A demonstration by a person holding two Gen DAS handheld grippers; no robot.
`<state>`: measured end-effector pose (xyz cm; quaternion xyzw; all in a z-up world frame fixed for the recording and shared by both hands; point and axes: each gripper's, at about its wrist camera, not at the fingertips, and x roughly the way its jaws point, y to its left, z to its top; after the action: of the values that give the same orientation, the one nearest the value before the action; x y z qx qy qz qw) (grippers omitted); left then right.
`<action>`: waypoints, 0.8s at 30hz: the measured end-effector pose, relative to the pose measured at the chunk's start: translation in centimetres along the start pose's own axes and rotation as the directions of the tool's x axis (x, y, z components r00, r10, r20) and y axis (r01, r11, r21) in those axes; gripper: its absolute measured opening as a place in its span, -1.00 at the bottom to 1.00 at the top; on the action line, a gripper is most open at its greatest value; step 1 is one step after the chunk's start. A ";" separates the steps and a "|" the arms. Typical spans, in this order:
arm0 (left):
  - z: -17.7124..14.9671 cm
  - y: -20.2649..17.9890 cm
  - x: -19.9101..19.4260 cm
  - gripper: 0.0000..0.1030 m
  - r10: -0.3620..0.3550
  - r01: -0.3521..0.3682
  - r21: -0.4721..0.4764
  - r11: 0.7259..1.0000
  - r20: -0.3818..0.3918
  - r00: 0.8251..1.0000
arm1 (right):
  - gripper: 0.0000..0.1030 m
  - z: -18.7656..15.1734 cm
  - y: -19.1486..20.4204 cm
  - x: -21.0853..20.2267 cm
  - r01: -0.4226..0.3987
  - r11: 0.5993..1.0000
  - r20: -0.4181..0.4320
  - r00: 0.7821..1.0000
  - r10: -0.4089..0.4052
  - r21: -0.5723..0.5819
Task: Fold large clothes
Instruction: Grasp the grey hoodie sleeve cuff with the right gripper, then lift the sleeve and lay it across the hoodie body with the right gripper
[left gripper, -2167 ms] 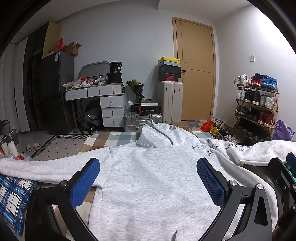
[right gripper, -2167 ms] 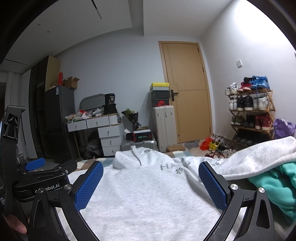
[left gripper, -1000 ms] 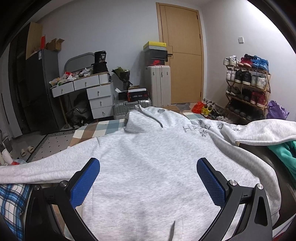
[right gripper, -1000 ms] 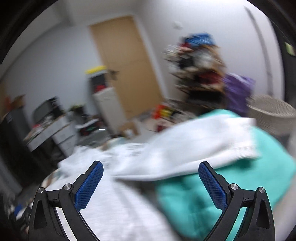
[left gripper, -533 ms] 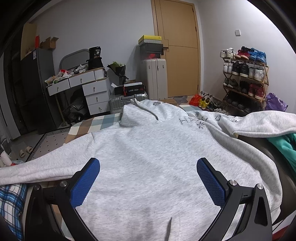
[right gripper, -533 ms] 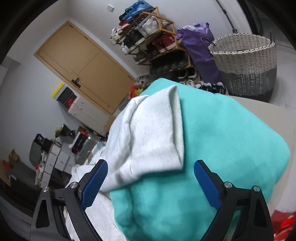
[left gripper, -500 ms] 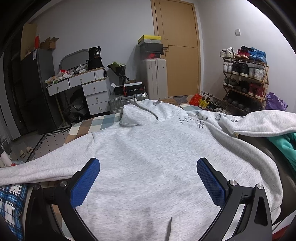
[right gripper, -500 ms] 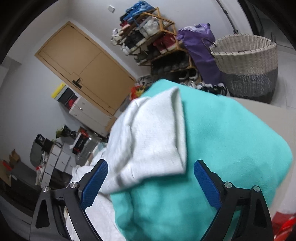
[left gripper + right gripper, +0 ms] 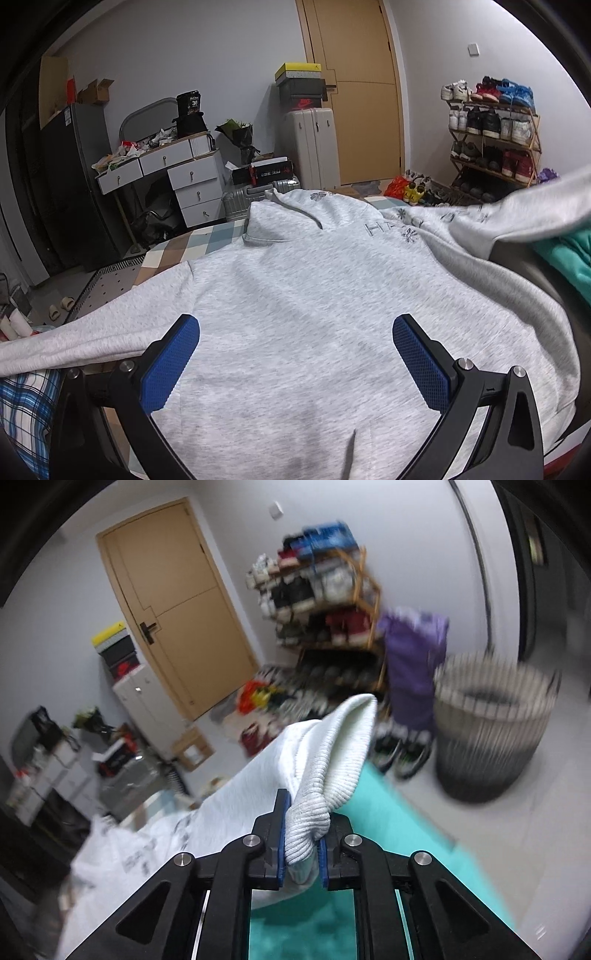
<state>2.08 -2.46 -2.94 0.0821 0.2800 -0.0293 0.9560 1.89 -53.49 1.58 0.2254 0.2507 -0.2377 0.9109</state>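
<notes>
A large light grey hoodie (image 9: 314,295) lies spread flat, its hood toward the door. My left gripper (image 9: 295,354) hovers open over the hoodie's lower body with nothing between its blue pads. The hoodie's right sleeve (image 9: 528,210) is lifted off the surface at the right. In the right wrist view my right gripper (image 9: 303,845) has its jaws closing on the ribbed cuff (image 9: 332,771) of that sleeve, which is pinched between the pads and held above a teal garment (image 9: 373,849).
A shoe rack (image 9: 491,140) and a wooden door (image 9: 354,92) stand at the back right. A woven basket (image 9: 491,734) sits on the floor to the right. White drawers (image 9: 173,177), a suitcase (image 9: 310,147) and a plaid cloth (image 9: 22,406) are around.
My right gripper went from wide open over the sleeve cuff to clamped on it and rose with it. The sleeve now hangs lifted. The left gripper stayed almost still.
</notes>
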 end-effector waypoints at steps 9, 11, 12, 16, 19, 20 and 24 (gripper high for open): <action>-0.3 0.8 0.2 0.98 0.051 -0.051 0.034 0.998 0.011 0.999 | -0.82 7.0 6.3 0.1 0.254 0.953 0.150 0.962 -0.230 -0.166; -0.3 1.2 0.1 0.98 0.062 -0.062 0.040 0.997 0.014 0.998 | -0.82 7.4 7.1 0.6 0.266 0.951 0.151 0.958 -0.243 -0.159; -0.3 1.5 0.1 0.98 0.070 -0.070 0.041 0.997 0.016 0.997 | -0.82 7.4 7.4 0.7 0.256 0.955 0.153 0.960 -0.233 -0.152; -0.3 2.9 -0.1 0.98 0.082 -0.083 0.025 0.996 0.015 0.996 | -0.82 7.5 9.8 -0.1 0.144 0.978 0.138 0.983 -0.123 -0.154; -0.3 4.5 -0.5 0.98 0.087 -0.087 -0.008 0.996 0.020 0.996 | -0.83 7.6 13.2 -2.2 0.039 0.981 0.139 0.990 -0.012 -0.189; -0.3 4.8 -0.5 0.98 0.088 -0.088 -0.016 0.996 0.021 0.996 | -0.83 7.6 14.6 -3.1 0.023 0.976 0.155 0.988 0.011 -0.216; -0.3 7.0 -1.1 0.98 0.101 -0.098 -0.066 0.993 0.032 0.994 | -0.83 6.9 20.2 -7.3 -0.162 0.964 0.136 0.972 0.193 -0.211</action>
<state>1.68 4.46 -1.63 0.0645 0.2596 0.0261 0.9632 9.81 -38.93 16.98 0.1358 0.1804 -0.1454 0.9633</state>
